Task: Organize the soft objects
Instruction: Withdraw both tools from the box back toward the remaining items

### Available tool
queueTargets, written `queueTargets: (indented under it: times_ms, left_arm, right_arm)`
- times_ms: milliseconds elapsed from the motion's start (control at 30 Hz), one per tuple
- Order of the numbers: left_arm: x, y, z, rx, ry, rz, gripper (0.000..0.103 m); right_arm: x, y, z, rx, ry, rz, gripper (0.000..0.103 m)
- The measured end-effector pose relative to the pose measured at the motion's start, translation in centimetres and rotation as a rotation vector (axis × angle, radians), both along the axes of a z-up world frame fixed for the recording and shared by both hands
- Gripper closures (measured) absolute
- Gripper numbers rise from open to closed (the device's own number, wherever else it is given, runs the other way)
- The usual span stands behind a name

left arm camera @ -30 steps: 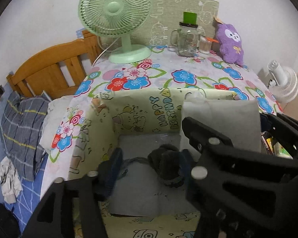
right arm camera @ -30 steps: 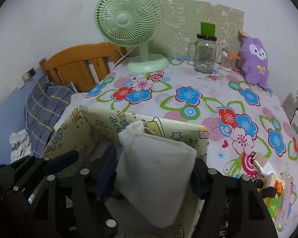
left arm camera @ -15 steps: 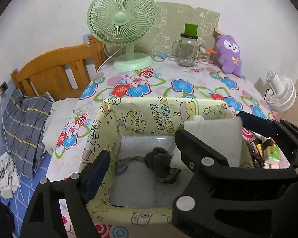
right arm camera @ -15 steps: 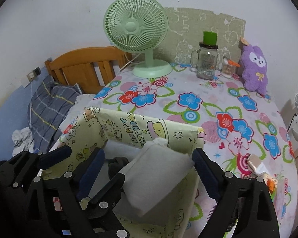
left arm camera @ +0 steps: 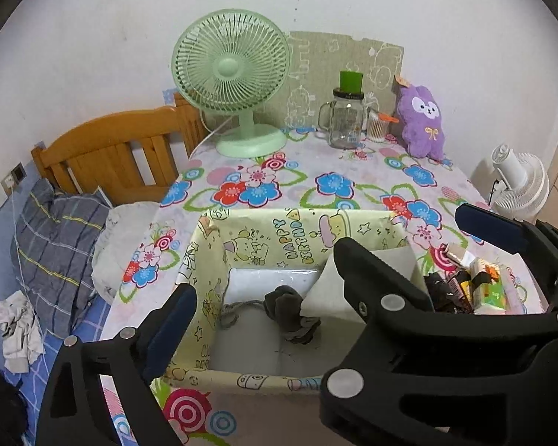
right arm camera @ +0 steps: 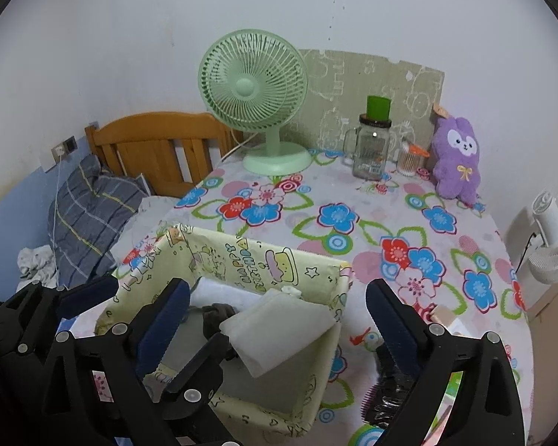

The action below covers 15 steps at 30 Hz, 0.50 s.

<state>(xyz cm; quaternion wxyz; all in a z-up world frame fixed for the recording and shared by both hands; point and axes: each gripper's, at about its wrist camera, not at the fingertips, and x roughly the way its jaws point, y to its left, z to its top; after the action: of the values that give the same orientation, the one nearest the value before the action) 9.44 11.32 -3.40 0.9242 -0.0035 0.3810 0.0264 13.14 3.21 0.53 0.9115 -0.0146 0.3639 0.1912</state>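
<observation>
In the left wrist view, the yellow box (left arm camera: 264,245) stands on the table (left arm camera: 353,171) with the flowered cloth. A dark soft object (left arm camera: 286,310), maybe a sock or a glove, lies on the bottom of the box, and a white cloth (left arm camera: 357,282) leans inside against its right wall. These two pieces seem already sorted. The purple plush toy (left arm camera: 422,122) is left at the far edge of the table, near the glass jar (left arm camera: 344,120), so the task is probably not finished. The left gripper (left arm camera: 334,256) is above the near side of the box, its fingers have just been opening and now stand wide apart with nothing pressed between them.

In the right wrist view, the white cloth (right arm camera: 279,329) rests free on the right wall of the box (right arm camera: 241,260). The right gripper (right arm camera: 275,316) points down toward it; its fingers have just been opening too and stand apart on both sides of the cloth without touching it
</observation>
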Motion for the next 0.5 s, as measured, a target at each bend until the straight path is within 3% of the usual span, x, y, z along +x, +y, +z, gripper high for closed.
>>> queueTargets:
  times_ms: [500]
  left_arm:
    - [-2.0, -2.8, 2.3, -0.003, -0.053, -0.029, 0.0]
  right_arm:
    - [-2.2, -3.5, 2.4, 0.013, -0.041, -0.027, 0.004]
